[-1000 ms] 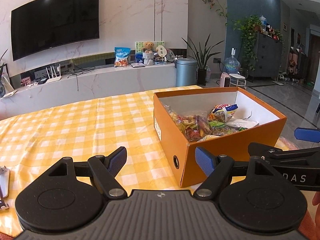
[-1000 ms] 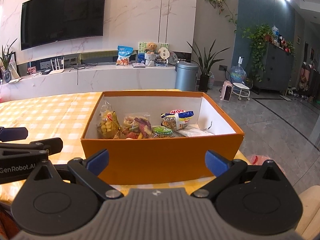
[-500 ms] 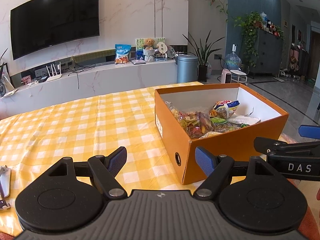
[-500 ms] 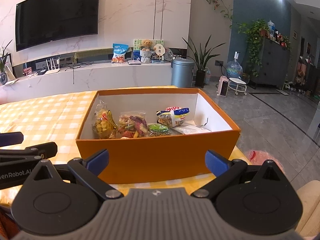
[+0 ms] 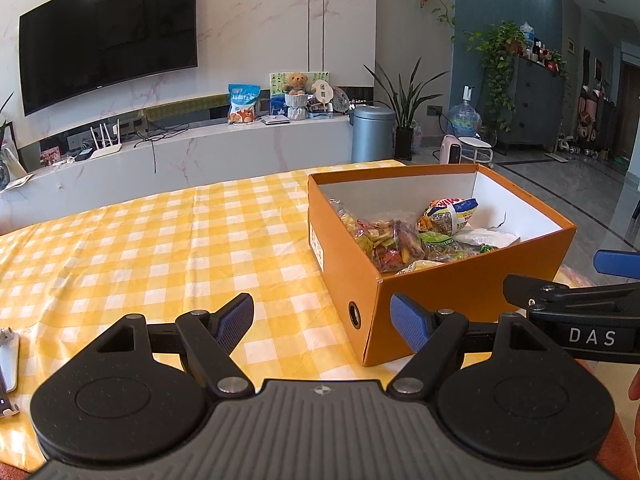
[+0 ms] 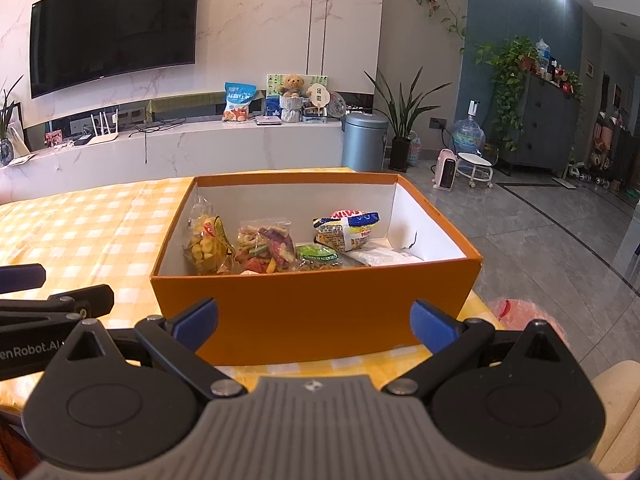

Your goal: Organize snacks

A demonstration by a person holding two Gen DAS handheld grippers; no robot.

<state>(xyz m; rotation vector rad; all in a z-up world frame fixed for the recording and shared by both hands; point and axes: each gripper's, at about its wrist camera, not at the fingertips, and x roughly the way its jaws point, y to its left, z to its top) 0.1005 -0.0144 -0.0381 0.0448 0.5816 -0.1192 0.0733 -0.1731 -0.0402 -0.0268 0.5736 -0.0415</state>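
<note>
An orange cardboard box (image 6: pixel 316 320) (image 5: pixel 460 292) stands on the yellow checked tablecloth (image 5: pixel 140 248) and holds several snack bags: a yellow chip bag (image 6: pixel 206 246), a mixed vegetable crisp bag (image 6: pixel 264 248) (image 5: pixel 386 240), a green packet (image 6: pixel 318 256), a striped bag (image 6: pixel 348 228) (image 5: pixel 450 216) and a white packet (image 6: pixel 384 258). My right gripper (image 6: pixel 314 322) is open in front of the box's near wall with nothing between its fingers. My left gripper (image 5: pixel 322 318) is open over the cloth at the box's left near corner, holding nothing.
A white object (image 5: pixel 8 364) lies at the table's left edge. Behind the table runs a marble TV bench (image 5: pixel 180 152) with a snack bag (image 5: pixel 242 104) and a teddy bear (image 5: pixel 296 84). A bin (image 6: pixel 364 140), plants and tiled floor (image 6: pixel 540 232) are to the right.
Both views have shifted very slightly, so the box sits a little lower in the right wrist view. Both grippers remain open and empty; nothing on the table has moved.
</note>
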